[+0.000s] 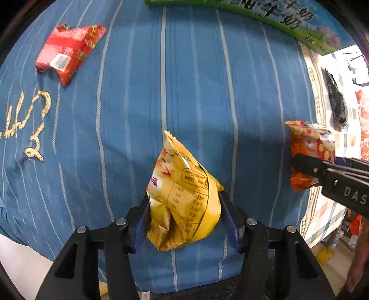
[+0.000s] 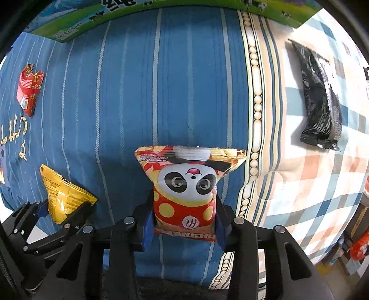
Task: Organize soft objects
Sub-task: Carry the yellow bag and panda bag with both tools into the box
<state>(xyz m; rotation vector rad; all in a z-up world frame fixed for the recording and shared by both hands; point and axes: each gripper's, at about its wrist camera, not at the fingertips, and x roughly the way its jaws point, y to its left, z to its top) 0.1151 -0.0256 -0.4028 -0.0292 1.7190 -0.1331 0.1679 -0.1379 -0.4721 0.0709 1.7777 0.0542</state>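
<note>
My left gripper (image 1: pixel 184 207) is shut on a crumpled yellow snack bag (image 1: pixel 184 198), held above the blue striped bedding (image 1: pixel 196 92). In the right wrist view the same yellow snack bag (image 2: pixel 64 196) sits in the left gripper (image 2: pixel 65 207) at the lower left. My right gripper (image 2: pixel 184 214) is shut on an orange snack bag with a panda face (image 2: pixel 186 184). That panda bag (image 1: pixel 306 147) and the right gripper (image 1: pixel 299 163) show at the right edge of the left wrist view. A red snack bag (image 1: pixel 66 53) lies flat at the far left of the bedding, also visible as the red bag (image 2: pixel 28 88).
A green and blue carton (image 1: pixel 288 20) lies along the far edge of the bedding, the same carton (image 2: pixel 92 23) in the right wrist view. A black packet (image 2: pixel 320 97) rests on the checked quilt (image 2: pixel 311 184) to the right. Gold embroidery (image 1: pixel 34 122) marks the blue cloth at the left.
</note>
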